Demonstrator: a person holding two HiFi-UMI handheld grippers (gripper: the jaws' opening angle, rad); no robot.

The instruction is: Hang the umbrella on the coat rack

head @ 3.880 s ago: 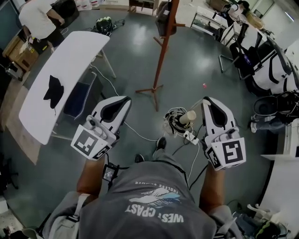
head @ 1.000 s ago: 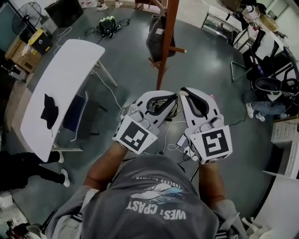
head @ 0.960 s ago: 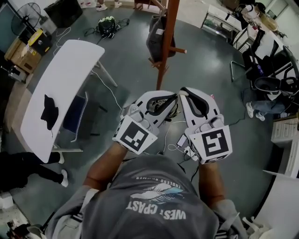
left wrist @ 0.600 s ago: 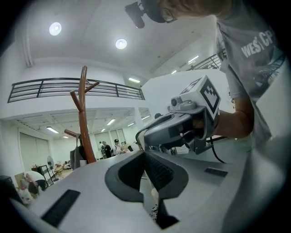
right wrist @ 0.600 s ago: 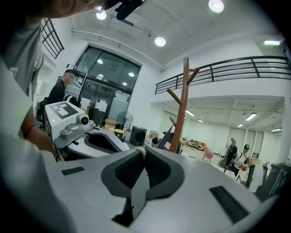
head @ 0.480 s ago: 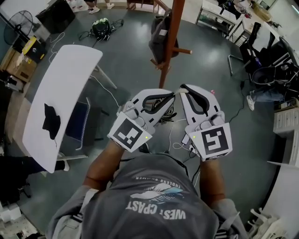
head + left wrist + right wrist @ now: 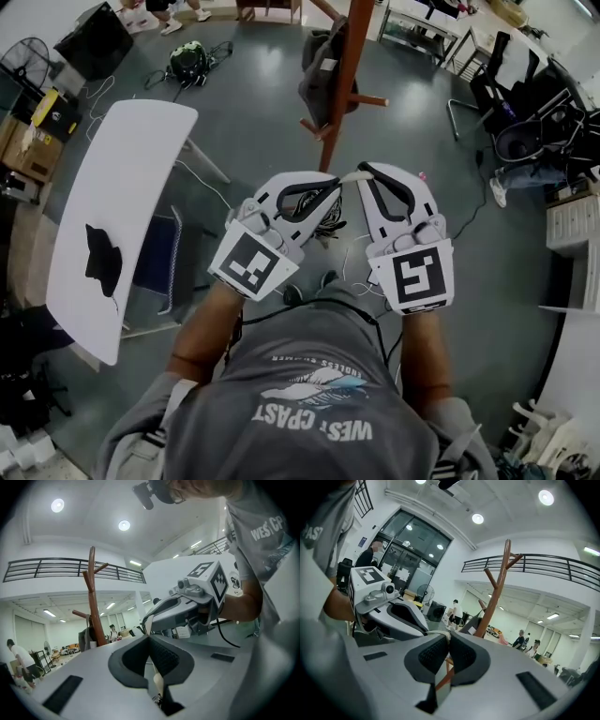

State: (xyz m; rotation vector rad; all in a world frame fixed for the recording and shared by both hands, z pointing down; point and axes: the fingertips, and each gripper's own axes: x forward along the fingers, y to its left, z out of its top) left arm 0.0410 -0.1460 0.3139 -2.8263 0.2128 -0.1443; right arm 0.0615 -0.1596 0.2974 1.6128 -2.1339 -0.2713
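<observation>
My left gripper (image 7: pixel 336 178) and right gripper (image 7: pixel 361 171) meet tip to tip in front of my chest. A thin cream umbrella strap (image 7: pixel 349 174) spans the two tips. In the left gripper view the jaws of the left gripper (image 7: pixel 149 637) are shut on the strap (image 7: pixel 147 624), and a cream umbrella handle (image 7: pixel 158 682) hangs beneath them. In the right gripper view the right gripper (image 7: pixel 446 637) is shut on the same strap (image 7: pixel 438 633). The rest of the umbrella is hidden under the grippers. The brown coat rack (image 7: pixel 342 75) stands just ahead.
A dark bag (image 7: pixel 319 66) hangs on the rack's left side. A long white table (image 7: pixel 141 159) with a black cloth (image 7: pixel 101 258) stands at the left. Cables (image 7: pixel 328 217) lie on the floor under the grippers. Office chairs (image 7: pixel 525 131) crowd the right.
The two grippers, apart 3.9 s ago, have come together tip to tip. Over the last second they and I have moved closer to the coat rack.
</observation>
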